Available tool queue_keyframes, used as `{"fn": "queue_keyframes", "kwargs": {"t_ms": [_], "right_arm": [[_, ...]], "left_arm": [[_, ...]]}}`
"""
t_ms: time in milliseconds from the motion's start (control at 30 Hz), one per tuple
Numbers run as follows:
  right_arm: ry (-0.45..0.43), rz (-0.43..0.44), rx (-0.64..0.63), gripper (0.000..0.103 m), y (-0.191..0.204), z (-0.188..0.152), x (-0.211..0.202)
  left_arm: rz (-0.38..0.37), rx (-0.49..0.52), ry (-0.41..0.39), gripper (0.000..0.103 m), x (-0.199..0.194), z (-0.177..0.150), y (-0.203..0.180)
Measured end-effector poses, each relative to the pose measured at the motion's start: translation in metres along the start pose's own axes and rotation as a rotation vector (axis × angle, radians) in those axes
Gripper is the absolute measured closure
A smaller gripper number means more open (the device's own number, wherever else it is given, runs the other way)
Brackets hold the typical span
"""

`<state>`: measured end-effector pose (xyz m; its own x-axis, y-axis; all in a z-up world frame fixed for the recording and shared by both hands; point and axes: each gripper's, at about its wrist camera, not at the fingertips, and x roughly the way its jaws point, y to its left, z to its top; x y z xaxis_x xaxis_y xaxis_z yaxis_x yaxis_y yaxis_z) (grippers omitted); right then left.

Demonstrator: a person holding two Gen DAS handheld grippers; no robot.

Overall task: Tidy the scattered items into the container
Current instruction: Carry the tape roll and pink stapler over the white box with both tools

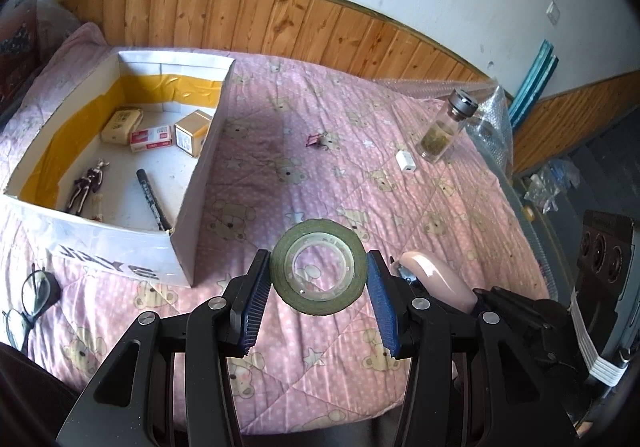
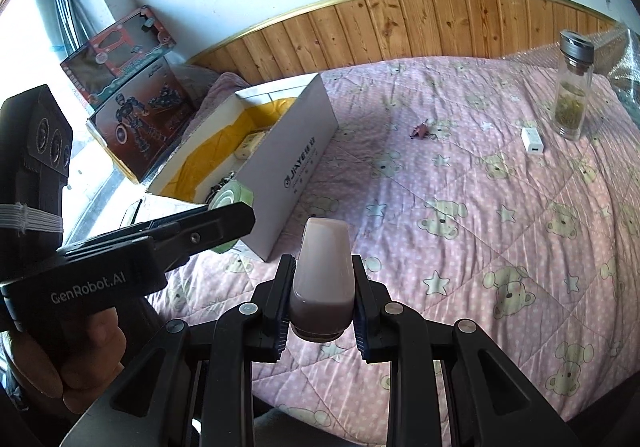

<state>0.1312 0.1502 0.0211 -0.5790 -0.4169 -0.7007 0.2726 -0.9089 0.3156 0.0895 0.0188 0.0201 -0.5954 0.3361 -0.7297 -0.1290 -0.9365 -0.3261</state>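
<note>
We are mid-carry, left tool (image 1: 319, 279) clamping the tape roll (image 1: 318, 267), right tool (image 2: 322, 283) clamping the pink case (image 2: 323, 279); next, over the box (image 1: 200, 183) and release the 2.

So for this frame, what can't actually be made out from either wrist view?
- Box contents, right wrist view: mostly hidden by its near wall and the left gripper.
- Marker, left wrist view: lower end hidden behind the box wall.
- Small pink item mid-quilt, both views: too small to identify.
- Pink object in the right gripper, left wrist view: partly covered by fingers.
- Glasses: dark at the left edge.
</note>
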Motion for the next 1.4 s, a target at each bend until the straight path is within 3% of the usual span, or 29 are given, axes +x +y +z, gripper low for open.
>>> {"fn": "queue_keyframes", "kwargs": {"t_ms": [633, 1400], "right_arm": [[-0.037, 0.044, -0.132, 0.076, 0.052, 0.026, -0.007], [-0.022, 0.080, -0.212, 0.076, 0.097, 0.054, 0.023]], "left_arm": [[0.006, -0.130, -0.082, 0.054, -0.037, 0.006, 0.058], [0.032, -0.259, -0.138, 0.054, -0.055, 0.020, 0.134]]}}
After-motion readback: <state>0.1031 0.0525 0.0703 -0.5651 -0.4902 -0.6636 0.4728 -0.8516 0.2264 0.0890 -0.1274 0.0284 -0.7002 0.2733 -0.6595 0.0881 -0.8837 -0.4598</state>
